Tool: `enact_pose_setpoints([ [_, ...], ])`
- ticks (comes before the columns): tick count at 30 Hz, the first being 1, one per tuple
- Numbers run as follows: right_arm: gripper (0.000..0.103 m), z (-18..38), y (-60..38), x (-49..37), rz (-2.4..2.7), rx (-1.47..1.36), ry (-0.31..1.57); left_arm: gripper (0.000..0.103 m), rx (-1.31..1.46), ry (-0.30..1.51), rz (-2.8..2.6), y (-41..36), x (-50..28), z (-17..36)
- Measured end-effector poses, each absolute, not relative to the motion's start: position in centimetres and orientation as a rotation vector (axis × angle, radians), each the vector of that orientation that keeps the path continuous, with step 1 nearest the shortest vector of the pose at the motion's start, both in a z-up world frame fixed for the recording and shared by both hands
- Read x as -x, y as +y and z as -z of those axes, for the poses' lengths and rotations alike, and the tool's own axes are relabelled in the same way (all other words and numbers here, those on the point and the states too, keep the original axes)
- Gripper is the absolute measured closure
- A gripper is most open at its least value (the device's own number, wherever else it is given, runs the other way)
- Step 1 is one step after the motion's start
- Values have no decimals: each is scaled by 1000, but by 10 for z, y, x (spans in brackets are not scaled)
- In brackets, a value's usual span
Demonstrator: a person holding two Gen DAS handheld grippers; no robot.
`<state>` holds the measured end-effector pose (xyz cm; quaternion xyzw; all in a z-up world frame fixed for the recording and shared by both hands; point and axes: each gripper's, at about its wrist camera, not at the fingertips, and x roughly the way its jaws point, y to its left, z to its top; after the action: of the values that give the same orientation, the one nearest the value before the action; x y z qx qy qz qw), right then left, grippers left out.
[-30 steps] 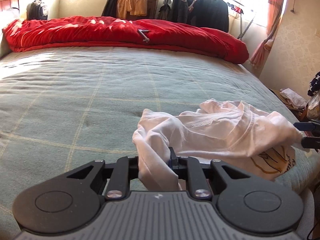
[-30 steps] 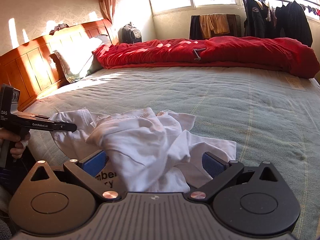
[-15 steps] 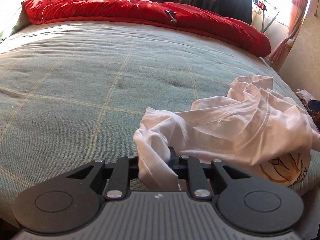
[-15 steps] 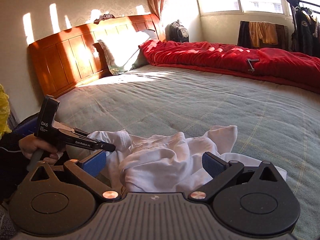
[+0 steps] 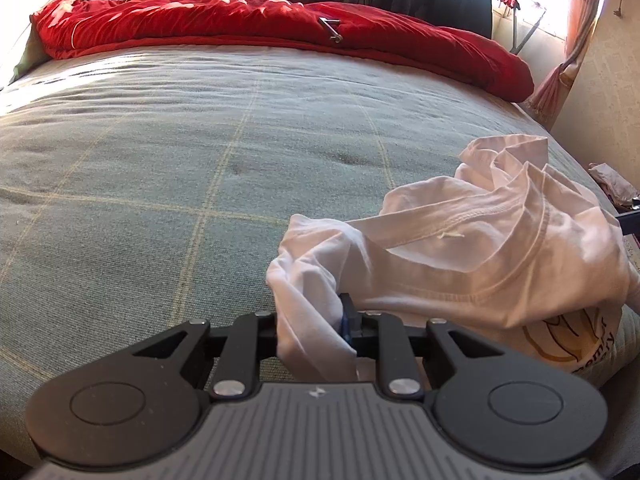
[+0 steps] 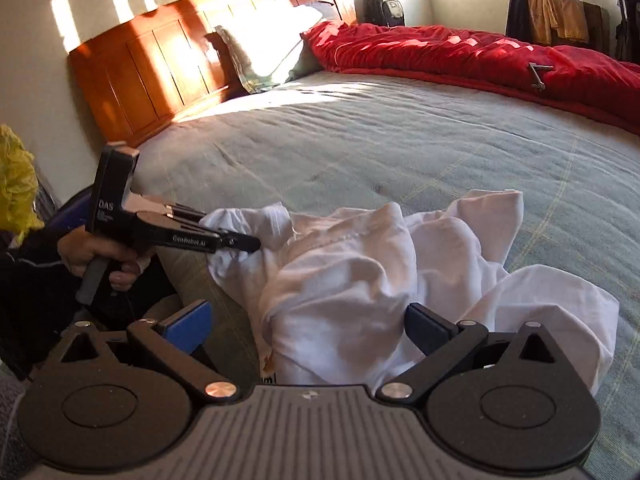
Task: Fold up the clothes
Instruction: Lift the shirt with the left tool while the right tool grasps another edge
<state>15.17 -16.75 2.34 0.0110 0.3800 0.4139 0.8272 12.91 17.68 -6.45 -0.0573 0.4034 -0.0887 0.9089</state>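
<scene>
White T-shirt (image 5: 472, 264), crumpled in a loose heap, lies at the near edge of the bed (image 5: 200, 152), on the green checked cover and well apart from the red quilt (image 5: 280, 24) bunched along the far side. Part of a printed design shows low on the side that hangs toward the bed's edge.

The left tongs (image 5: 316, 332) pinch a twisted fold at the left end of the heap; the cloth runs up between the two fingers, and the jaws have just eased open a little with the fabric between them. In the right wrist view the person's hand (image 6: 100, 256) grips this tool's handle. The right tongs (image 6: 308, 320) stand spread wide over the middle of the heap, a pad on either side of a raised bulge, and they clamp nothing.

Thin cotton like this should weigh next to nothing and have no stiffness at all: it will sag, drape and drag its loose layers along from whatever point is lifted. Slipping is the likelier trouble, since a shallow pinch on one layer can pull free. The stitched hem and collar band (image 5: 516, 276) look the firmest places to take hold. Which corner the left tongs have is hard to tell, possibly a sleeve or a hem end. Better holds for spreading it flat would be the two shoulders or two hem corners.
</scene>
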Motion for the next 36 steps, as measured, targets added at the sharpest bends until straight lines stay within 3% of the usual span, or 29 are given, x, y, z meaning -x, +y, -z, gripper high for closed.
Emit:
enact_pose_setpoints([
  [6, 0, -35, -135, -137, -1010, 19, 739, 81, 124, 829, 188, 179, -128, 67],
  [14, 0, -44, -109, -95, -1117, 356, 680, 80, 103, 834, 203, 179, -130, 67],
  [20, 0, -55, -138, -119, -1031, 276, 656, 80, 99, 836, 206, 179, -132, 68],
  [24, 0, -32, -152, -151, -1028, 78, 815, 80, 98, 835, 206, 180, -131, 69],
  [30, 0, -25, -148, -143, -1154, 21, 841, 80, 95, 840, 210, 180, -131, 68],
  [32, 7, -23, -147, -144, -1138, 52, 863, 80, 93, 841, 209, 179, -131, 68],
  [35, 35, -7, -158, -158, -1083, 28, 945, 80, 99, 839, 211, 181, -131, 68],
  [36, 51, -2, -163, -163, -1067, 5, 966, 80, 101, 839, 212, 181, -131, 69],
])
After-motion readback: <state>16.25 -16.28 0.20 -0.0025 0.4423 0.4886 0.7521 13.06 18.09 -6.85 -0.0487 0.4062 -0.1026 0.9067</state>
